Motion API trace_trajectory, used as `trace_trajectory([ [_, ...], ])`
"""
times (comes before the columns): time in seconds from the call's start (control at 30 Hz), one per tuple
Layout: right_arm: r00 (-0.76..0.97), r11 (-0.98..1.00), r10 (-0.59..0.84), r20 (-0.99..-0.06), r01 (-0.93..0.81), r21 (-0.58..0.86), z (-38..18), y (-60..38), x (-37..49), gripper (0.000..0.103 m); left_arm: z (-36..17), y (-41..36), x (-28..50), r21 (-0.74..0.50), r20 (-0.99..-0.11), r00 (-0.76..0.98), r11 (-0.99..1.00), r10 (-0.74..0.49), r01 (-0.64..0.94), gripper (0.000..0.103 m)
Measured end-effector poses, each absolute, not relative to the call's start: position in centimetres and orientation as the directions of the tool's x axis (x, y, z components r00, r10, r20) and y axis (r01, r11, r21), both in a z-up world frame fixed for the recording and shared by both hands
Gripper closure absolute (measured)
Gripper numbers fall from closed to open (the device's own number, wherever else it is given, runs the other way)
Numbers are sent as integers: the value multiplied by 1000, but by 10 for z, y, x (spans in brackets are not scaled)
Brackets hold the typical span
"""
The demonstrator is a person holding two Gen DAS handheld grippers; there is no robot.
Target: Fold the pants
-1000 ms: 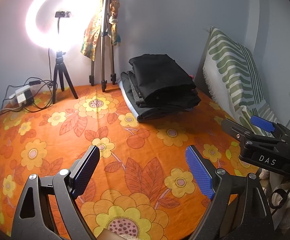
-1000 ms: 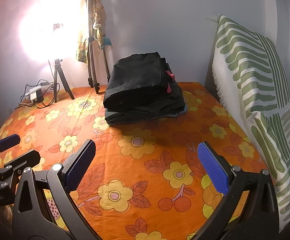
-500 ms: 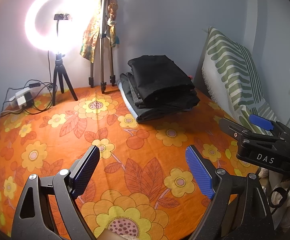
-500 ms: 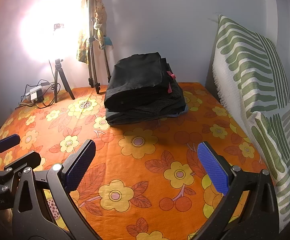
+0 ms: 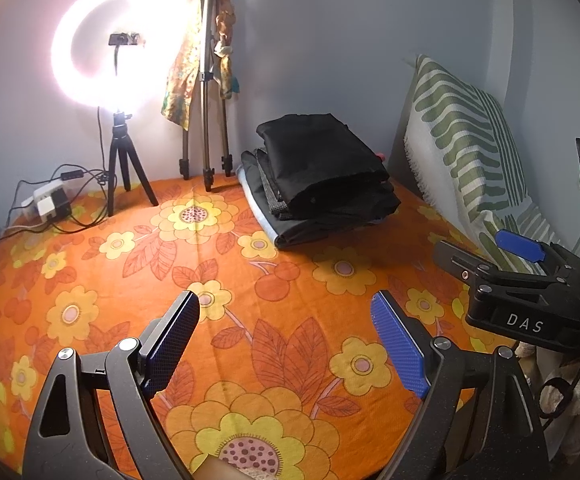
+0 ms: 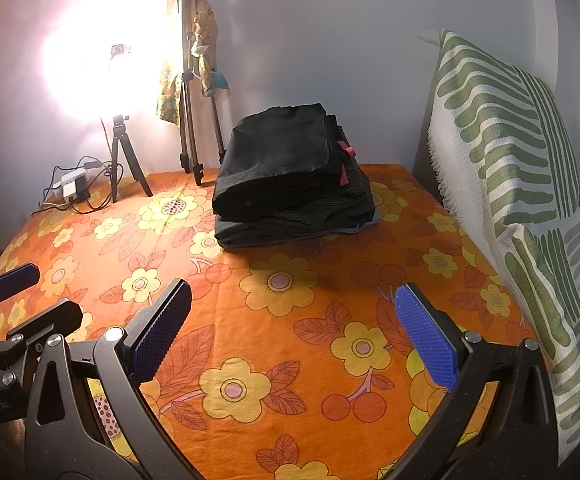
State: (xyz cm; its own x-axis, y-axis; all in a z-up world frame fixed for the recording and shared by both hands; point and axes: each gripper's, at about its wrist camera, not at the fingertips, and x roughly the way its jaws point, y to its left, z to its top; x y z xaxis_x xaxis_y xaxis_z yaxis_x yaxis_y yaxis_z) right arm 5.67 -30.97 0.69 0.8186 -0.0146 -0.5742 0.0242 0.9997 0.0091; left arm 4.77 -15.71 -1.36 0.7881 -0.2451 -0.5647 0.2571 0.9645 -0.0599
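A stack of folded dark pants (image 5: 321, 184) lies at the far side of the orange flowered bedspread (image 5: 250, 280), against the wall; it also shows in the right wrist view (image 6: 290, 184). My left gripper (image 5: 286, 340) is open and empty, low over the near part of the bedspread. My right gripper (image 6: 293, 332) is open and empty too, beside it on the right. Each gripper shows at the edge of the other's view: the right one (image 5: 485, 256), the left one (image 6: 30, 296). Both are well short of the stack.
A lit ring light on a small tripod (image 5: 120, 128) and a taller tripod with a cloth hung on it (image 5: 210, 100) stand at the back wall. A power strip with cables (image 5: 48, 200) lies back left. A green-striped pillow (image 6: 509, 160) leans along the right side.
Both views have shifted only slightly; the grippers stay open and the stack of pants has not moved.
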Motion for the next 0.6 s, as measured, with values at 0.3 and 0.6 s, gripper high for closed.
trace_trajectory([
  [0.3, 818, 1000, -13, -575, 21, 8, 7, -309, 57, 0, -14, -158, 46, -44, -562, 795, 968, -228, 246, 15],
  [0.6, 816, 1000, -2, -578, 6, 4, 6, -309, 58, 0, -16, -157, 46, -59, -577, 784, 969, -228, 238, 15],
])
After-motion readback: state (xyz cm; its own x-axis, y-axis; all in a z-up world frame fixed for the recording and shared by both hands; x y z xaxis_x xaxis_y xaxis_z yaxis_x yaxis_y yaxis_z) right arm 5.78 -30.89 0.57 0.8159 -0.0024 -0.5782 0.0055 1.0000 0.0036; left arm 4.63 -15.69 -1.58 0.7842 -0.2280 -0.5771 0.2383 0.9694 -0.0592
